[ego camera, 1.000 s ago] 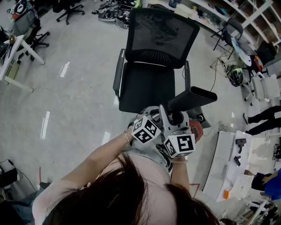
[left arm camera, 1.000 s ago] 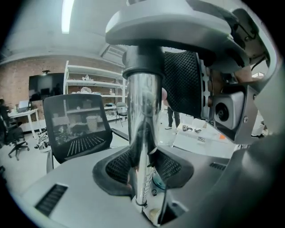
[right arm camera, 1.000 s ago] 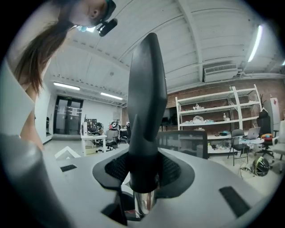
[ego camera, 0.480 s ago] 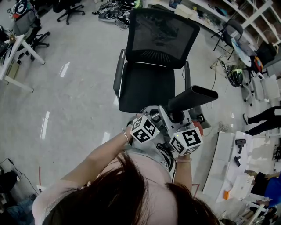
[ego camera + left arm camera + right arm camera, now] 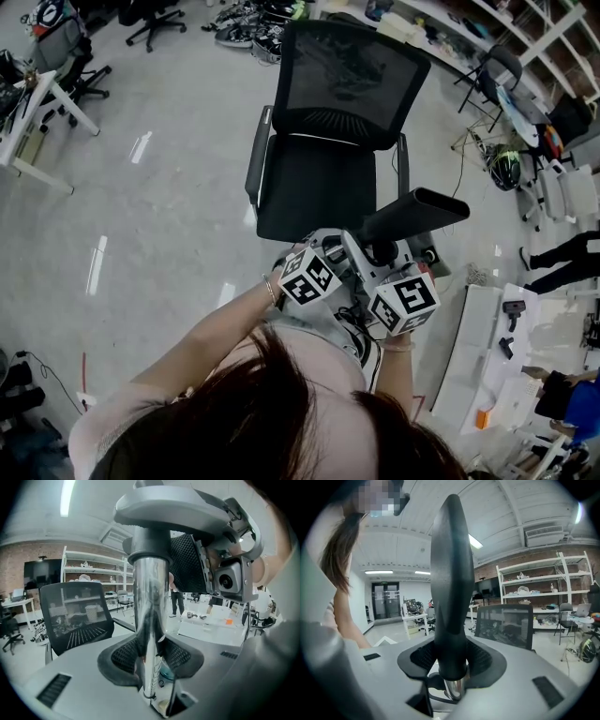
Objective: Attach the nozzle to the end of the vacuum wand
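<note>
Black tapered plastic nozzle (image 5: pixel 449 573) is clamped in the right tongs (image 5: pixel 451 660), with its wide base sitting over the end of the shiny chrome vacuum wand (image 5: pixel 150 602). Left tongs (image 5: pixel 149 656) are closed on that wand just below the joint. Both tongs sit tight together in front of the person's chest, over the grey floor (image 5: pixel 141 234), near a black mesh-back office chair (image 5: pixel 314 187). Nozzle tip angles off to the person's right.
</note>
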`<state>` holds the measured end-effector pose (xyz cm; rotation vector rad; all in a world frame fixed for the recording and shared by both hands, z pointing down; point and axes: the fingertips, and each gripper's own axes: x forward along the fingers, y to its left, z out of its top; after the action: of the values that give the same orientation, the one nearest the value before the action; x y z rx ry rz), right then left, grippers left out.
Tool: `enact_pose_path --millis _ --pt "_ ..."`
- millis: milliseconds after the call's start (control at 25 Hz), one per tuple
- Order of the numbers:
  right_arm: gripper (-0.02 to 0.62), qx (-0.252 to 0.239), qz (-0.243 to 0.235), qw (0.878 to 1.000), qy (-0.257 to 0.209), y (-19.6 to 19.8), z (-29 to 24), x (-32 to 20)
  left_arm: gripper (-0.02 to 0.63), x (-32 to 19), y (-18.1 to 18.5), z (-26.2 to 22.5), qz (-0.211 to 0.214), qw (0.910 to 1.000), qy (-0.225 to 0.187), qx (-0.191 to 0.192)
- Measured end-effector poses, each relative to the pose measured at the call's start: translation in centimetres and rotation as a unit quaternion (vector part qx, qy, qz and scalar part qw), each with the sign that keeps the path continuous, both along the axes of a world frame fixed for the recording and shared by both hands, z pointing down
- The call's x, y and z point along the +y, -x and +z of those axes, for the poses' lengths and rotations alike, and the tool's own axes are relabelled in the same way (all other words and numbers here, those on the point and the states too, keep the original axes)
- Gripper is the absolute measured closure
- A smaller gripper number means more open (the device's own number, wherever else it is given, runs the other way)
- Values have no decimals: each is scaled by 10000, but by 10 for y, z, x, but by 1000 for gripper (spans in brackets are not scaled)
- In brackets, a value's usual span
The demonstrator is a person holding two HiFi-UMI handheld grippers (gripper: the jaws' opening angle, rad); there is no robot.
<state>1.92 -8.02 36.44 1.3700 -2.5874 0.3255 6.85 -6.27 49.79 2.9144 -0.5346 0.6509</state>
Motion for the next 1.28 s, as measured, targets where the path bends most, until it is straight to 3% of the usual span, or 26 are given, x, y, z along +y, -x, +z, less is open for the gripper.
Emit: enact_pose_path --millis 400,800,1040,1280 --pt "414 400 -720 9959 365 -2 -4 11 451 7 -5 -2 376 9992 90 33" --pt "414 339 182 9989 285 0 -5 5 451 4 -1 -2 179 9995 -186 -194" --pt "413 347 470 9979 291 -1 -4 7 453 7 -2 0 139 9993 -239 -252" --pt "414 250 -337 9972 626 3 -5 18 453 16 -3 -2 435 9989 -78 -181"
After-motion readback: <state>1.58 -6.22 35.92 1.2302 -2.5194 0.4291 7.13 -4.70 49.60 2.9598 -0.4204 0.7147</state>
